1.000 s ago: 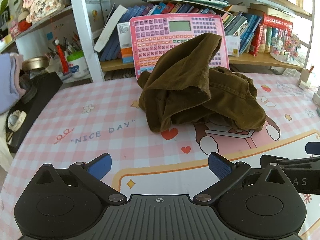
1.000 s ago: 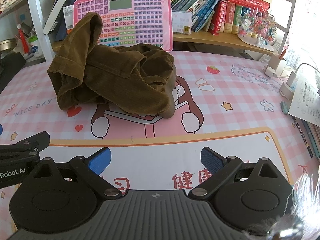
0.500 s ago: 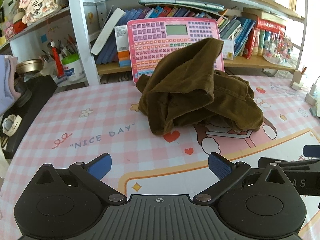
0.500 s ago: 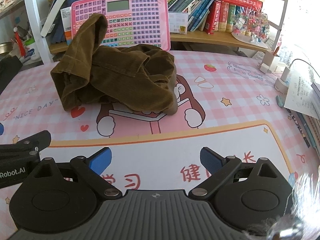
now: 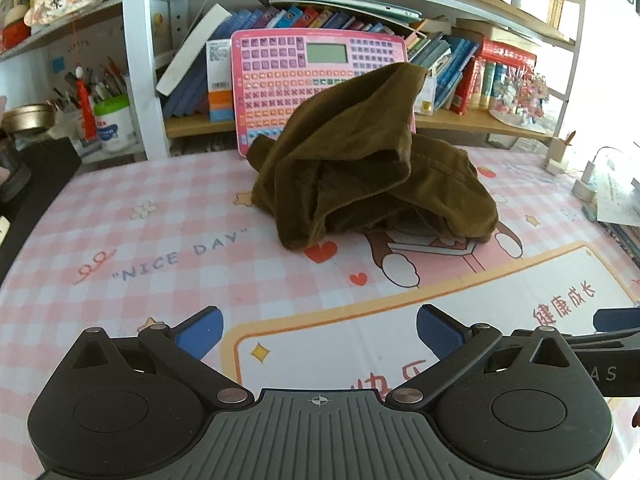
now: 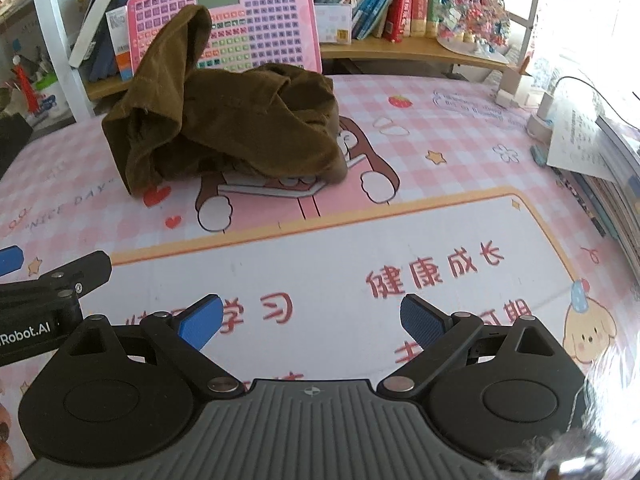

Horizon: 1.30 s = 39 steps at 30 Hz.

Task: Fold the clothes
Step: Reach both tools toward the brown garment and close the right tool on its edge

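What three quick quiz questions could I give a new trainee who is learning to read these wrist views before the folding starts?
1. True or false: the brown garment already lies flat and folded on the table.
2. What stands directly behind the garment? A) pink keyboard toy B) a lamp C) a laundry basket
3. Fill in: the left gripper and right gripper are both ____ and hold nothing.

Key: 1 false, it is a crumpled heap with one part sticking up. 2 A. 3 open.
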Each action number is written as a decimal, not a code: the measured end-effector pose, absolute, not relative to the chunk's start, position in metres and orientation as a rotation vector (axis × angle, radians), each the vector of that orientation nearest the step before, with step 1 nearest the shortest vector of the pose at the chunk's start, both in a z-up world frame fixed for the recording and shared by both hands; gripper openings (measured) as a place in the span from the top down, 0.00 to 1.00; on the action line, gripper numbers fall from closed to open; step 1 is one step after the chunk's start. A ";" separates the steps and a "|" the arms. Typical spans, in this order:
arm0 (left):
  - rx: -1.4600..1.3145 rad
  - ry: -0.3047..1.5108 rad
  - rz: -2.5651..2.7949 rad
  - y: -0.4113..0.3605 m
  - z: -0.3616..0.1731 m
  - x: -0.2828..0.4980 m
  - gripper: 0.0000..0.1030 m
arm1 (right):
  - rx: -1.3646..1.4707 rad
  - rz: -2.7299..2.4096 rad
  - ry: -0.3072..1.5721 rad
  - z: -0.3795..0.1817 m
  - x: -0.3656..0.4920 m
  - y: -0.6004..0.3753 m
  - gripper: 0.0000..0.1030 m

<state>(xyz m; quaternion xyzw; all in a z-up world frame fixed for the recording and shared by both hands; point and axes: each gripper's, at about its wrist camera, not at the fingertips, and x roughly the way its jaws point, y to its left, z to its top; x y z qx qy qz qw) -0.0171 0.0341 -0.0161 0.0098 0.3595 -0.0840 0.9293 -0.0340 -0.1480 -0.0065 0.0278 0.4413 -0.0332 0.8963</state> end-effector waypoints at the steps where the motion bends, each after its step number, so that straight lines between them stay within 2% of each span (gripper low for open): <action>1: 0.017 0.738 -0.170 0.034 -0.016 -0.017 0.00 | 0.060 -0.069 0.912 -0.007 -0.035 -0.148 0.07; 7: -0.014 0.748 -0.132 0.033 -0.013 -0.018 0.00 | 0.108 -0.059 0.769 -0.006 -0.039 -0.156 0.07; 18: -0.042 0.757 0.068 -0.021 -0.002 -0.016 0.00 | 0.172 0.136 0.750 -0.007 -0.010 -0.223 0.03; 29: -0.030 0.744 0.223 -0.060 0.010 -0.015 0.00 | 0.402 0.283 0.899 -0.029 0.018 -0.287 0.03; 39: 0.031 0.710 0.277 -0.051 0.023 0.023 0.00 | 0.529 0.358 0.905 -0.025 0.045 -0.291 0.04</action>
